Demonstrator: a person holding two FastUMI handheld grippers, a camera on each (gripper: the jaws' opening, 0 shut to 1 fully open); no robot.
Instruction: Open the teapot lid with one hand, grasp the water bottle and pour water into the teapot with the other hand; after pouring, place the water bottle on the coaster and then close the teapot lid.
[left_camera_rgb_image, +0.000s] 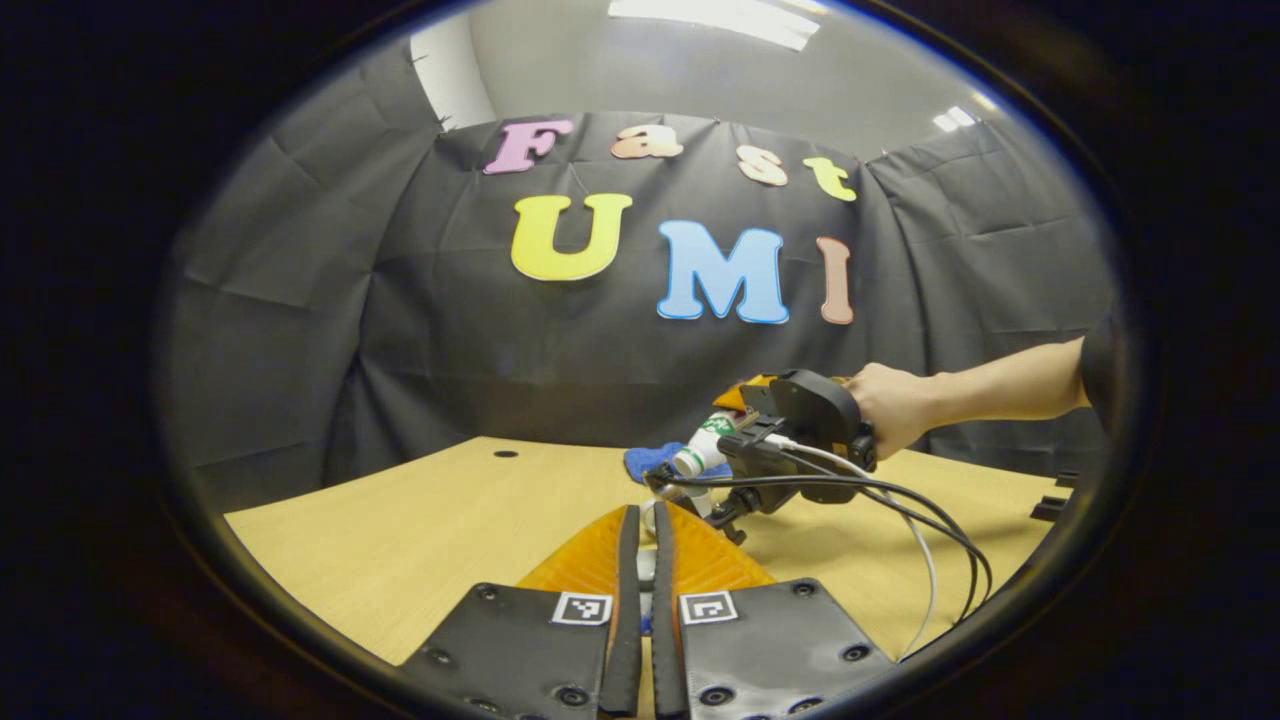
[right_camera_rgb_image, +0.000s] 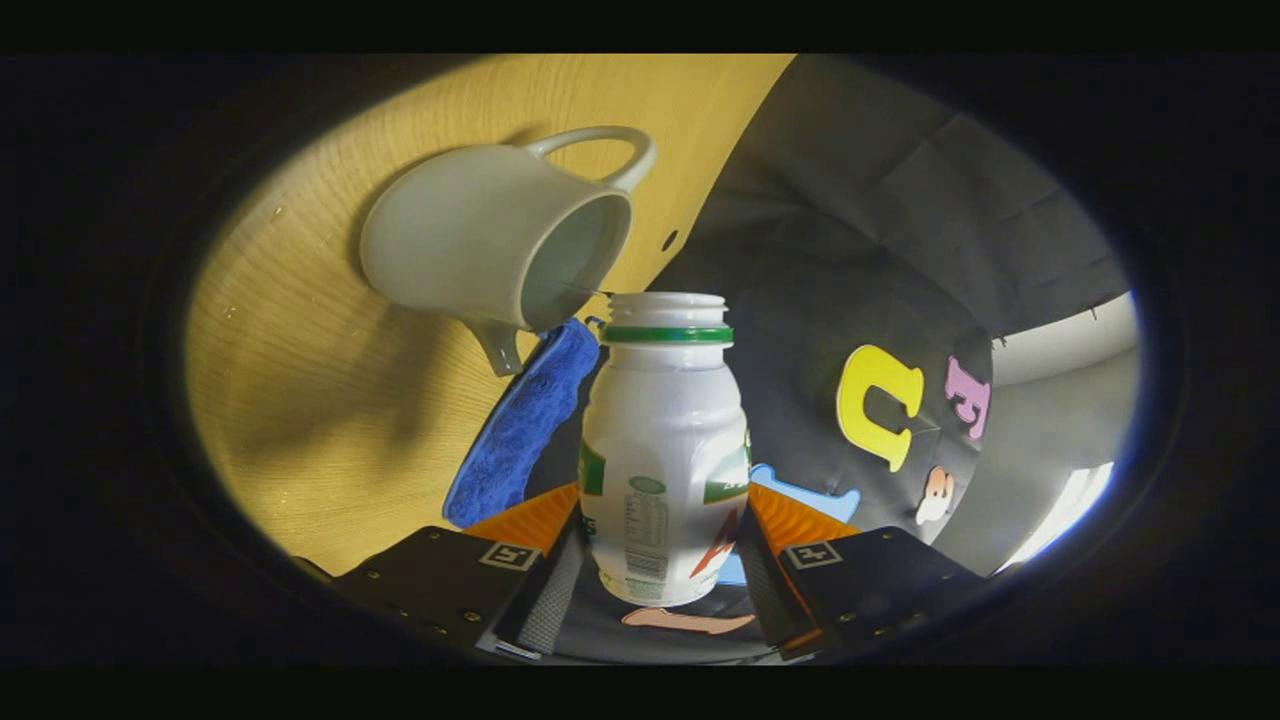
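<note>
Two claws were at work, and the right claw (right_camera_rgb_image: 662, 560) was clamped on the water bottle (right_camera_rgb_image: 662, 440), a finger pressing each side of its lower body, just under the label band. That bottle was uncapped, tipped over toward the white teapot (right_camera_rgb_image: 490, 245), its mouth just beside the pot's open top, so the pour looked under way, though no stream could be made out. Smooth plastic like that would likely be light and a bit slippery, and thin enough to give under a hard squeeze, so a hold low on the body, as here, seemed the sensible one. The teapot sat on the counter (right_camera_rgb_image: 300, 420) with the blue coaster (right_camera_rgb_image: 520, 420) just beside it; glazed ceramic, probably heavy and chippable, so the bottle neck should not knock its rim. In the left gripper view the left claw (left_camera_rgb_image: 641, 560) had its fingers nearly together, with something pale between them that might be the lid; I could not tell for sure. Farther off, a hand (left_camera_rgb_image: 890, 405) held the other tool, bottle tilted
</note>
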